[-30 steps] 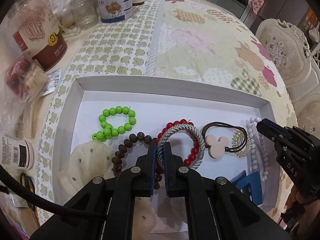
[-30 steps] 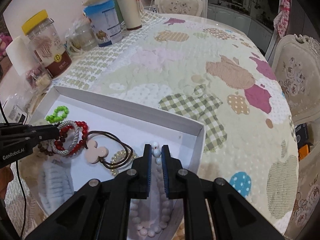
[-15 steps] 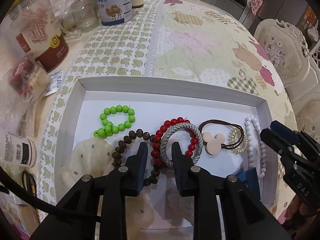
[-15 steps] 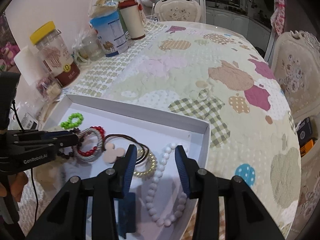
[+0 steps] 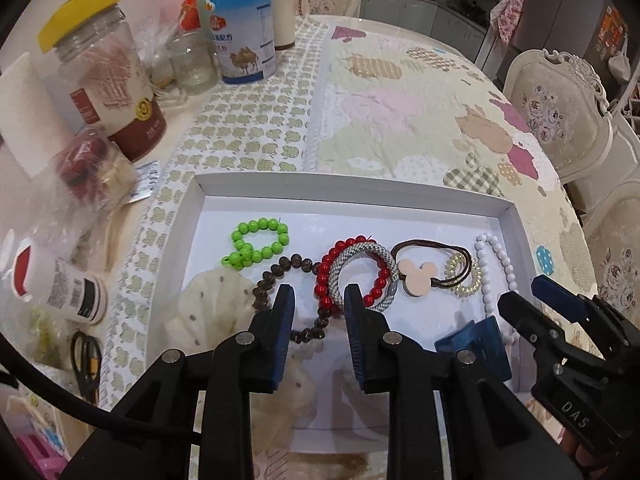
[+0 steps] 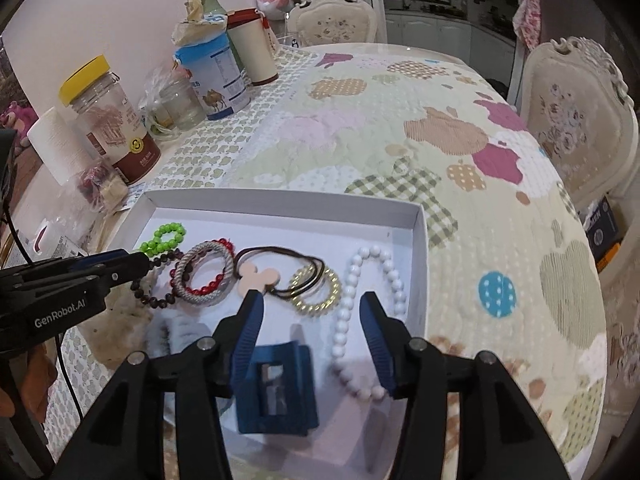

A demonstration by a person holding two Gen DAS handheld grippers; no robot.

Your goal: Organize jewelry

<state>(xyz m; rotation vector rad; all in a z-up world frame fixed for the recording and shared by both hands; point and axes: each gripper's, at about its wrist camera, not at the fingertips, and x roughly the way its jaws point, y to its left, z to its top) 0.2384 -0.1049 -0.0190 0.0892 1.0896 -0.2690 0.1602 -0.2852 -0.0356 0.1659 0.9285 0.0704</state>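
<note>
- The left gripper hung over the near part of the white tray, its jaws spread apart and holding nothing.
- Between and just beyond its blue pads lay the brown bead bracelet and the red bead bracelet, the latter overlapping a grey woven bangle.
- The right gripper was also spread wide and empty, poised over the tray's right end.
- A string of white beads ran along the tray floor just inside the right wall, its near end passing below the right gripper's right finger.
- A blue hair clip lay on the tray floor close under the right gripper, looking blurred in the right wrist view.
- In the middle of the tray sat a brown hair tie with a pink mouse-head charm, touching a pale gold coil hair ring.
- A green bead bracelet, twisted into a figure eight, lay toward the tray's far left.
- A cream dotted scrunchie rested in the near left corner, beside the brown beads.
- The tray stood on a patchwork tablecloth.
- Left of the tray were a yellow-lidded jar, a blue tin with a camel picture and a small white bottle.
</note>
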